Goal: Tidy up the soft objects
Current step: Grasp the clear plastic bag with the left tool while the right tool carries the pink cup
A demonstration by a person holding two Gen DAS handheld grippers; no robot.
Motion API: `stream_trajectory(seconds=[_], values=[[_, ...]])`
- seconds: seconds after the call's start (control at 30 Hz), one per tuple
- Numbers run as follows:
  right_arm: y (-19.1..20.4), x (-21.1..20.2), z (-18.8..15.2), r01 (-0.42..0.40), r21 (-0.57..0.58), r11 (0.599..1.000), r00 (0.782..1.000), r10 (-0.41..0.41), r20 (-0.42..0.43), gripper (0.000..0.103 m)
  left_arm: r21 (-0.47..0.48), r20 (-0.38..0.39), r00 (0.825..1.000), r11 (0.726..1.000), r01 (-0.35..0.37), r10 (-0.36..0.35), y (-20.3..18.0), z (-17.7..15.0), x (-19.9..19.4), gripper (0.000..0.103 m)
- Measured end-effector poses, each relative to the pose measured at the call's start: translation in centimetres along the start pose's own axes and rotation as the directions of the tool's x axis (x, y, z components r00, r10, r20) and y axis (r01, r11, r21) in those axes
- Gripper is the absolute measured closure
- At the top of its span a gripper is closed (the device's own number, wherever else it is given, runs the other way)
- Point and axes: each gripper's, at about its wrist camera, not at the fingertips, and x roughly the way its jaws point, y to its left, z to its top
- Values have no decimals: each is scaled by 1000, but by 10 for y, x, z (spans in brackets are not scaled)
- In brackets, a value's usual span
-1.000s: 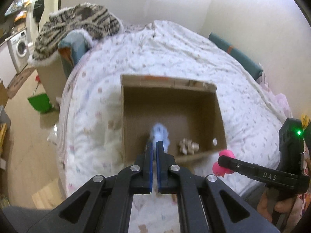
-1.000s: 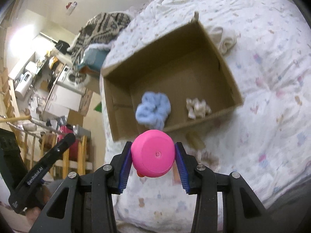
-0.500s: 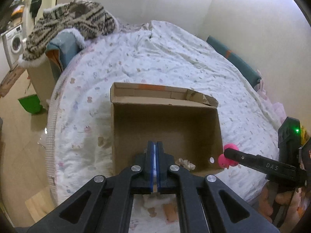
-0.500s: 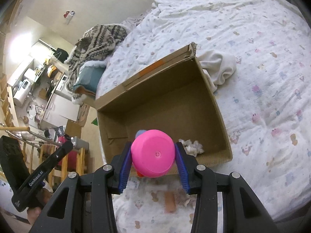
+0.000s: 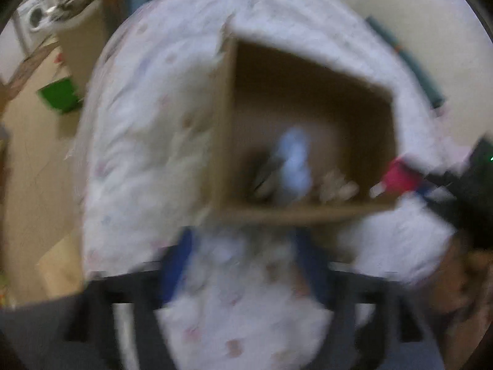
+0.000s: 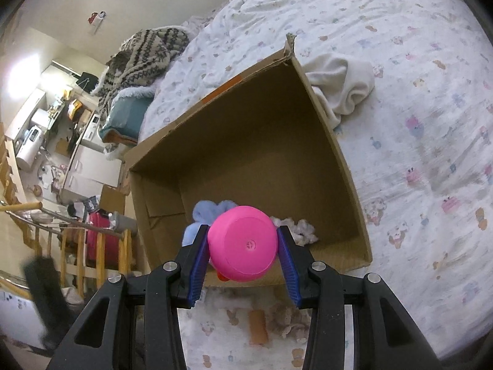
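An open cardboard box (image 6: 336, 141) lies on the bed; it also shows, blurred, in the left wrist view (image 5: 228, 129). A light blue fluffy scrunchie (image 6: 205, 212) (image 5: 294, 166) and a cream scrunchie (image 6: 300, 231) (image 5: 337, 185) lie inside it. My right gripper (image 6: 243, 246) is shut on a pink round soft toy (image 6: 243, 246) held over the box's near edge; the toy shows in the left wrist view (image 5: 399, 175). My left gripper (image 5: 243, 262) is open and empty, over the bedsheet in front of the box.
A cream cloth (image 6: 345, 86) lies bunched against the box's far right side. A small cream item and an orange-brown piece (image 6: 258, 326) lie on the sheet below my right gripper. A patterned blanket (image 6: 144, 52) is piled at the bed's far left corner.
My left gripper has opened and swung fast, blurring its view. My right gripper has moved the pink toy closer over the box.
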Motion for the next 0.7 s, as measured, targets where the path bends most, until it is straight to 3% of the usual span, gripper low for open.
stream_trajectory(seconds=[0.13,0.27,0.37,0.43,0.5,0.63,0.7], values=[[4,-1,0,-9,-20,1000,1000,9,3,58,57,-103,993,997,-57,63,-4,-8,41,28],[5,-1,0,-12,-19,1000,1000,12,4,58,149,-150,978,981,-125,147,-16,-8,78,28],[4,-2,1,-3,-28,1000,1000,4,13,58,167,-127,977,974,-150,172,-18,-6,92,29],[3,-4,0,-7,-28,1000,1000,7,16,58,172,-116,977,973,-155,176,-17,-4,98,42],[1,-4,0,-5,-27,1000,1000,5,15,58,182,-119,976,970,-159,182,-15,-4,105,75],[2,-7,2,-13,-26,1000,1000,13,17,58,166,-116,976,972,-163,184,-7,-4,104,85],[3,-7,3,-13,-30,999,1000,13,19,58,158,-91,970,965,-210,226,2,-3,100,86]])
